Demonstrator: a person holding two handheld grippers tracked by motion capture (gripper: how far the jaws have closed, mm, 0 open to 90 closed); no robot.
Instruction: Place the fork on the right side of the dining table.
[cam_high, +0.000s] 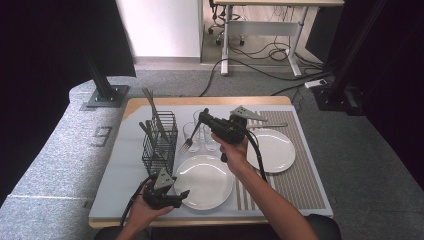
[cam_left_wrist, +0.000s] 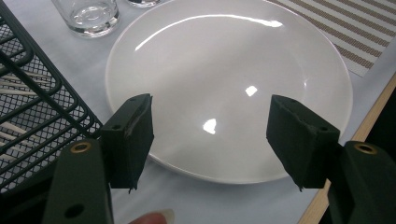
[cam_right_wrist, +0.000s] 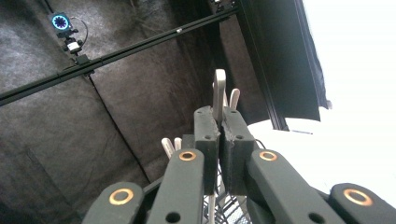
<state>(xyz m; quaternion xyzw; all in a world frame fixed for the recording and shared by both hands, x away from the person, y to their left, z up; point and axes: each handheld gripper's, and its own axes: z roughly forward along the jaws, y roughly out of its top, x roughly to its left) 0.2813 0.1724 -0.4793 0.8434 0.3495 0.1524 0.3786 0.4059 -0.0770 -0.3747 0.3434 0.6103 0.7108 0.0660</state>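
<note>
A grey table (cam_high: 125, 170) with a wooden edge stands on grey carpet; black curtains hang at both sides, and a desk with cables stands beyond. A striped mat (cam_high: 300, 170) covers the table's right side. Two white plates: one (cam_high: 204, 181) near the front edge, one (cam_high: 272, 150) on the mat. Three glasses (cam_high: 192, 136) stand mid-table, beside a wire caddy (cam_high: 160, 145) toward the left edge that holds cutlery. The right gripper (cam_high: 201, 119), raised over the glasses, pinches a fork (cam_high: 188, 142) that hangs tines down. The left gripper (cam_high: 184, 195), at the front edge, gapes empty over the near plate.
</note>
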